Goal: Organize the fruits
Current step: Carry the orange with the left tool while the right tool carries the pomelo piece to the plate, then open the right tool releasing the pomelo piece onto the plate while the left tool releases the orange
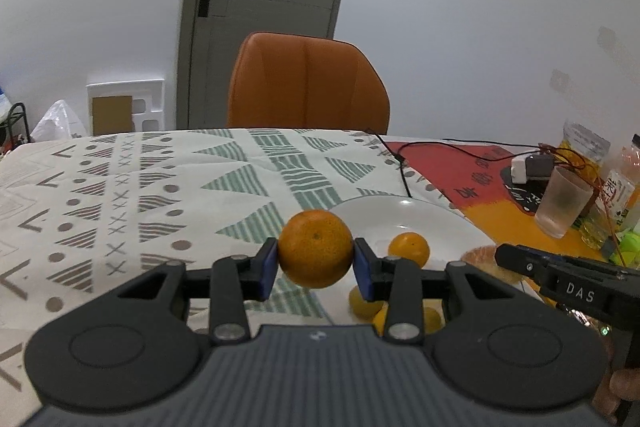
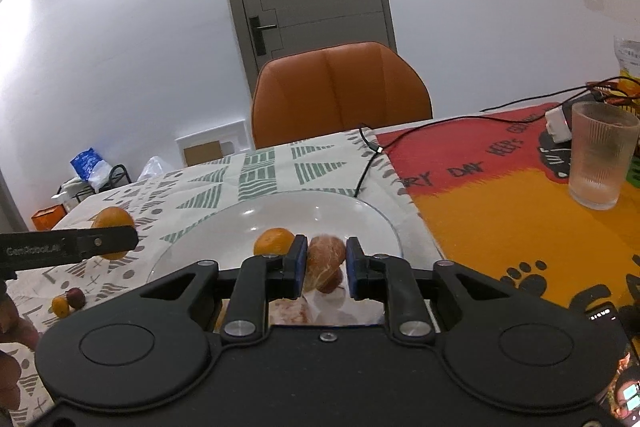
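Note:
My left gripper (image 1: 316, 267) is shut on a round orange (image 1: 316, 249), held above the patterned tablecloth just left of the glass plate (image 1: 400, 205). A small orange (image 1: 409, 249) lies on that plate. In the right wrist view a peeled, pale-brown fruit (image 2: 326, 263) sits between the blue pads of my right gripper (image 2: 326, 267) over the plate (image 2: 372, 215). It touches the left pad, and a thin gap shows at the right pad. The small orange (image 2: 274, 241) lies just left of it. The left gripper's finger (image 2: 100, 241) and its orange (image 2: 112, 219) show at the left.
Small fruits (image 2: 68, 301) lie on the cloth left of the plate. A ribbed glass (image 2: 600, 159), a white charger (image 2: 558, 125) and black cables (image 2: 368, 163) sit on the red-and-yellow mat at the right. An orange chair (image 2: 340, 91) stands behind the table.

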Demonstrator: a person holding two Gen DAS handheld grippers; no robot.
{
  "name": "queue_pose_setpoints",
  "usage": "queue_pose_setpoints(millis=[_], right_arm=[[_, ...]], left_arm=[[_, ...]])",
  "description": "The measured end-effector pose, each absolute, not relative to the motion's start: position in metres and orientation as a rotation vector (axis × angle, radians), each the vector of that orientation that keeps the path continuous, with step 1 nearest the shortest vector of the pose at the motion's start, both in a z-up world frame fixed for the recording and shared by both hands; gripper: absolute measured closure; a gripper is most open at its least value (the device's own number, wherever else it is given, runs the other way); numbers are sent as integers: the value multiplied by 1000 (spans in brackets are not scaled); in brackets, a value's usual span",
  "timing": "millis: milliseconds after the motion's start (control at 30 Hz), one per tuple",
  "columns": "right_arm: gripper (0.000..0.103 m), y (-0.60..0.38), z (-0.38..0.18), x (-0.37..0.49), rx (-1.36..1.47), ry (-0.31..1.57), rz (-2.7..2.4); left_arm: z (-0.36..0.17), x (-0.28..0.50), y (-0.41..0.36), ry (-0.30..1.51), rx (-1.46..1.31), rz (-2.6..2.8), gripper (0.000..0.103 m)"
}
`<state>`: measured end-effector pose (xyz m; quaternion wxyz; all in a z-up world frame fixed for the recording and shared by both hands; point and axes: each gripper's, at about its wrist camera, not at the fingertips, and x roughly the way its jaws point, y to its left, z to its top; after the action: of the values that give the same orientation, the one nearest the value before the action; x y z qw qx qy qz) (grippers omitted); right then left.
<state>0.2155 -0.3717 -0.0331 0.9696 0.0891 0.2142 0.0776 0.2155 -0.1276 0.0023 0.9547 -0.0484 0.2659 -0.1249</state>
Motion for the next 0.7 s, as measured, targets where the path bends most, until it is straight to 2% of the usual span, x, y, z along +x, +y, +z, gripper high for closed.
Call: queue_pose_setpoints(millis=[567, 700], right_arm=[[78, -380, -33, 203, 214, 434, 199], [76, -379, -33, 201, 217, 433, 204]], left_arm=[[7, 236, -162, 536, -53, -281, 65], [11, 233, -163, 520, -44, -257, 57]])
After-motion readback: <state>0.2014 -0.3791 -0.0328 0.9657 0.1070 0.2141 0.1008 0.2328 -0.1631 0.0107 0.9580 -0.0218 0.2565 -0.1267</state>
